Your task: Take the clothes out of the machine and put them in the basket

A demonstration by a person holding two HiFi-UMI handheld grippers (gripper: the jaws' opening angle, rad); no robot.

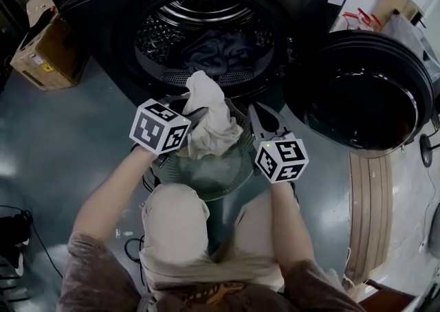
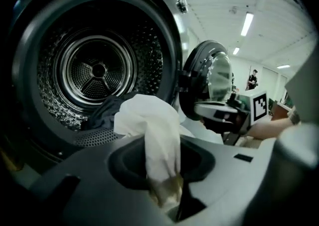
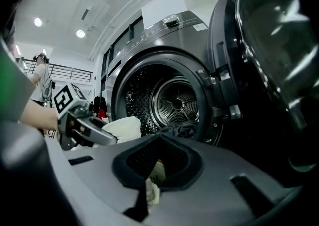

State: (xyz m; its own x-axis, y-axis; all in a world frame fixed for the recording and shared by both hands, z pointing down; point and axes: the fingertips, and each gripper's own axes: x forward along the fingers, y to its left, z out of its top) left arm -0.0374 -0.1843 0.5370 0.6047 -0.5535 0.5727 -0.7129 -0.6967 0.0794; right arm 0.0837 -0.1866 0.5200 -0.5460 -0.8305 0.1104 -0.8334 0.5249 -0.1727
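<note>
My left gripper [image 1: 201,113] [image 2: 169,197] is shut on a white cloth [image 1: 210,119] [image 2: 149,120], which hangs bunched in front of the drum opening and above the round greenish basket [image 1: 237,181]. Dark clothes [image 1: 213,53] [image 2: 103,111] [image 3: 182,129] lie in the bottom of the drum of the black front-loading machine [image 1: 206,1]. To the right of the basket, my right gripper [image 1: 265,121] [image 3: 146,199] points at the machine with its jaws together. I make out no garment in it.
The machine's round door [image 1: 361,91] [image 3: 269,60] stands swung open on the right, close to my right gripper. A cardboard box [image 1: 48,53] sits on the floor at the left. The person's knees are just behind the basket. Cables lie on the floor at lower left.
</note>
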